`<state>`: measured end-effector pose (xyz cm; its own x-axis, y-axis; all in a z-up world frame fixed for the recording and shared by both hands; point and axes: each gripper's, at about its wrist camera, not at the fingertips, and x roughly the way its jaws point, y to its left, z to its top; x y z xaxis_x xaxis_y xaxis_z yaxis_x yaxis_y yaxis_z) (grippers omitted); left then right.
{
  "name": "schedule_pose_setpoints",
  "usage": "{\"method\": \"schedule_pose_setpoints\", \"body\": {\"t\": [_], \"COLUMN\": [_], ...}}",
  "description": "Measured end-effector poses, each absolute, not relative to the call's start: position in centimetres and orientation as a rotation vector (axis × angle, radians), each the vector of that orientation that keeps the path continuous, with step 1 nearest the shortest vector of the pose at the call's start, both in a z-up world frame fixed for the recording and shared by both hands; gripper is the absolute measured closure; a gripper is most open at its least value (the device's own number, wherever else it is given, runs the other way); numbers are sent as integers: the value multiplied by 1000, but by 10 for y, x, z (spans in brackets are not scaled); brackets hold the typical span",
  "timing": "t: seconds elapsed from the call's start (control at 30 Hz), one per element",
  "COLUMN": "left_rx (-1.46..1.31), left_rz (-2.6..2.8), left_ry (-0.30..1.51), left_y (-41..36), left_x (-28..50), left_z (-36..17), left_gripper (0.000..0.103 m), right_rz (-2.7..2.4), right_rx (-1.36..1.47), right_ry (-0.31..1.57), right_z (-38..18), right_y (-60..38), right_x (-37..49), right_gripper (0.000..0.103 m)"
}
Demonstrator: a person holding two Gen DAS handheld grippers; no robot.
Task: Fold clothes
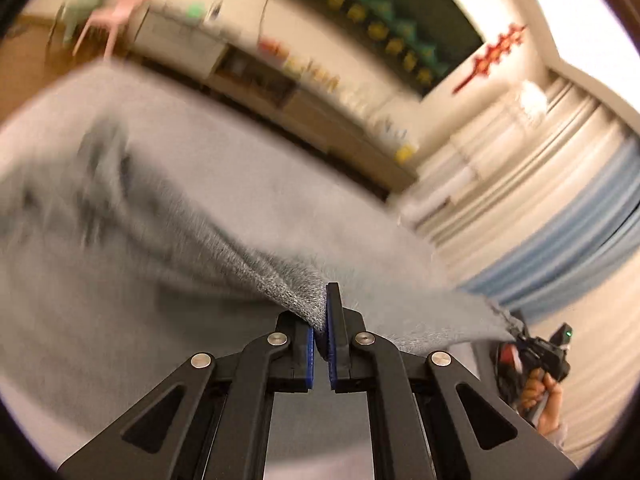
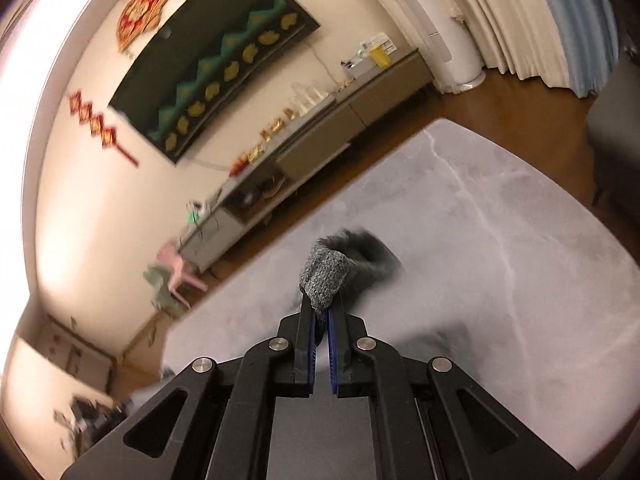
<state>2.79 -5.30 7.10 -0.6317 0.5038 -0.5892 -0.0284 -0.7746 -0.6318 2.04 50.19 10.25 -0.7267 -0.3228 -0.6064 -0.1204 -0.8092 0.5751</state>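
You held one grey knitted garment in the air above the grey table, stretched between two grippers. Your left gripper had its jaws closed nearly tight on a bunched edge; your right gripper likewise pinched a rolled hem (its own hand showed at the far corner in the left view). The step in hand was judged to be the lift and spread before a fold. The next move called for lowering the cloth flat, both grips kept. Count: one garment, two grippers, one table.
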Motion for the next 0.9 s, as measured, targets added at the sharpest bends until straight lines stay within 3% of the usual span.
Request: {"method": "schedule_pose_setpoints", "body": {"t": [0.17,0.23,0.47,0.53,0.67,0.77,0.9], "left_rx": [-1584,-1568,-1343,-1418,-1598,-1552,-1475], "left_rz": [2343,2360,2489,2470,2451,2498,2510], "left_ry": [-846,-871,-739,-704,-666,-646,-699], "left_y": [-40,-42,-38,-38,-40,-36,-34], "left_x": [44,39,44,54,57,56,36], "left_z": [-53,-60,16,1,-49,-50,-55], "left_gripper": [99,99,99,99,99,98,97], "right_rz": [-2495,-2414,-2522,-2529,-2388,-2308,-2381], "right_rx": [1601,1698,1533,1548,1794,1830,1845], "right_ry": [-768,-796,-595,-497,-341,-302,-114], "right_z": [-11,-40,14,21,-32,-47,-50], "right_y": [514,517,498,497,493,486,475], "right_x": [39,31,20,27,25,14,-11], "right_gripper": [97,97,97,97,96,96,100]}}
